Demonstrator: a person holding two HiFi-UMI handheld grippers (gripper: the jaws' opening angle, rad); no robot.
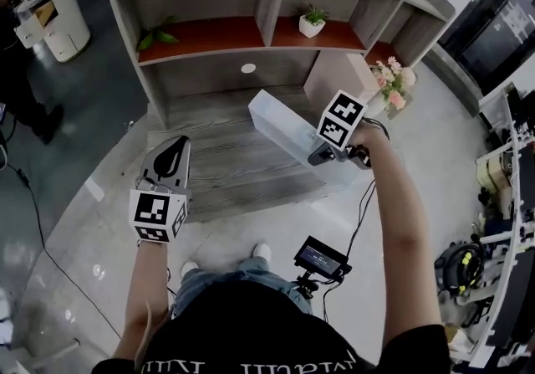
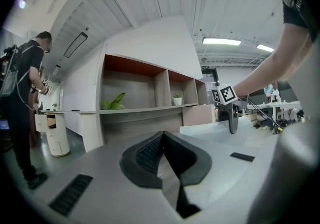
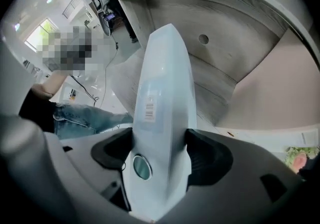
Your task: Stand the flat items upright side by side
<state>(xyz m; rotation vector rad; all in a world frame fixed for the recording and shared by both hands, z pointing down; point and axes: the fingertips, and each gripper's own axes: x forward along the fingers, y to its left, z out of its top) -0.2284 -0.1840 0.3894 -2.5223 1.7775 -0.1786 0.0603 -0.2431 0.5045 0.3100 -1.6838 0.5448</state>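
Left gripper [image 1: 171, 159] [image 2: 162, 143]: one, held low in front of the shelf unit's left half; its jaws were closed together with nothing between them.
Shelf unit [image 1: 209, 79]: one, grey wood, with red-brown upper compartments and a broad lower board.
Green plants: two on the upper level, a leafy plant [image 1: 156, 33] in the left compartment and a small potted plant [image 1: 313, 21] in a white pot in the middle one.
Flat items: two in all.
Pale blue case [image 1: 284, 125] [image 3: 162, 92]: one, in the air and tilted over the lower board, with a barcode sticker [image 3: 149, 106] on its edge.
Right gripper [image 1: 322, 155] [image 3: 160, 143]: one, pointing steeply down; its jaws stood wide, both pads pressed against the pale blue case.
Pink panel [image 1: 338, 75] [image 3: 270, 97]: one, standing upright at the board's right end, apart from the case.
Flowers [image 1: 393, 84]: one pink bunch, just right of the panel.
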